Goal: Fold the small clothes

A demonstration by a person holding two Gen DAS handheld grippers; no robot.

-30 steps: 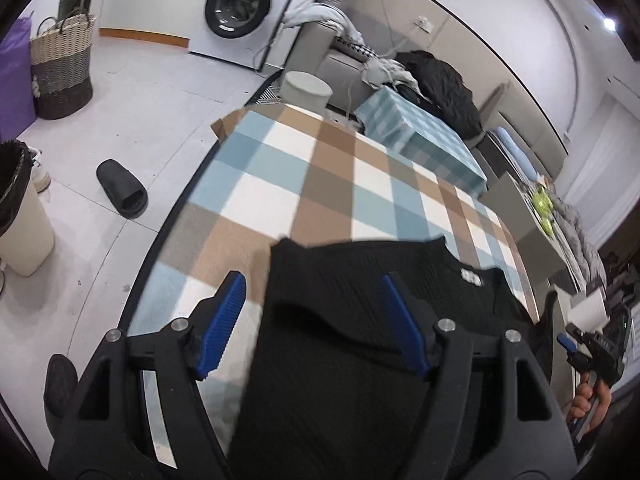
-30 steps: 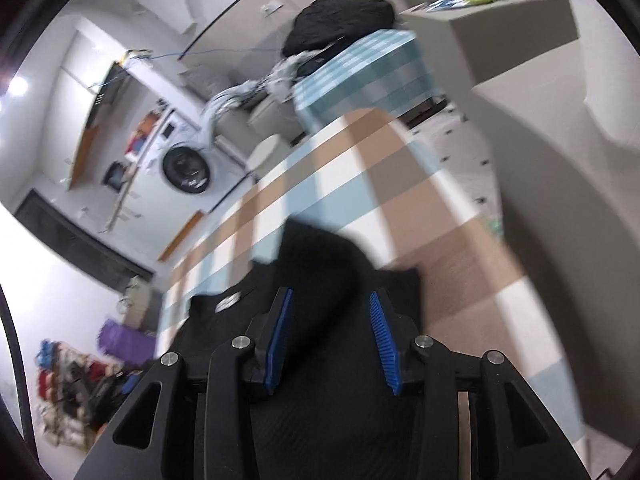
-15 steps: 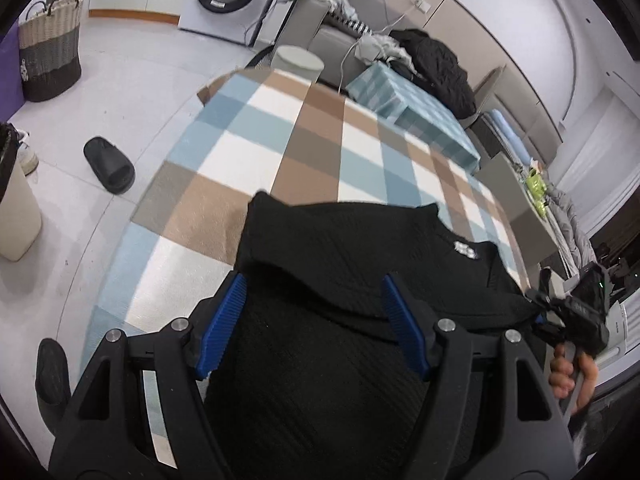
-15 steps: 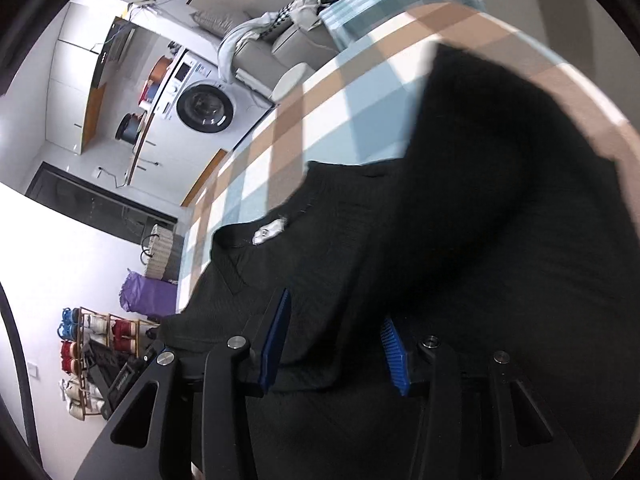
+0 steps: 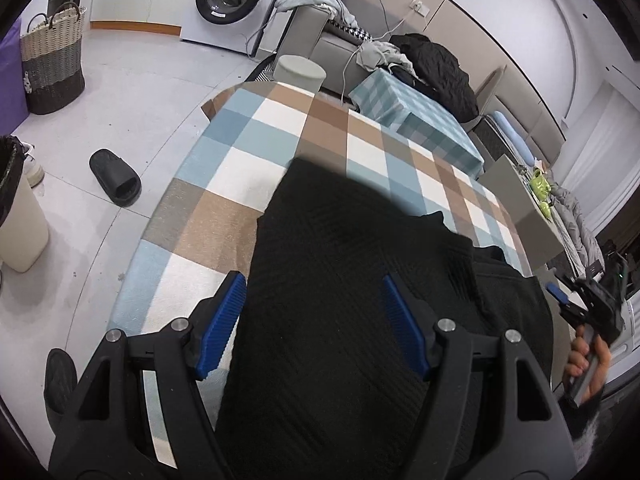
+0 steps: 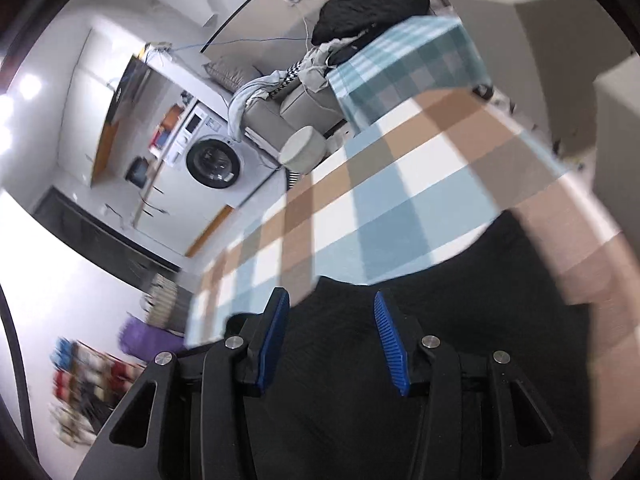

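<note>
A black knit garment (image 5: 344, 280) lies on the checked tablecloth (image 5: 256, 148), folded over on itself, with a second layer showing at its right. My left gripper (image 5: 316, 312) is open just above the garment's left part, holding nothing. My right gripper (image 6: 330, 336) is open over the same black garment (image 6: 440, 320), near its far edge; it also shows in the left wrist view (image 5: 576, 308) at the far right, held by a hand. The right wrist view is blurred by motion.
A black slipper (image 5: 116, 178), a woven basket (image 5: 52, 64) and a bin (image 5: 16, 216) stand on the floor to the left. A washing machine (image 5: 230, 0), a grey stool (image 5: 302, 72) and a sofa with clothes (image 5: 432, 64) lie beyond the table.
The garment's far part has been folded toward me, hiding the collar label. The right gripper swung from low over the cloth to a raised, tilted view. Both stay open.
</note>
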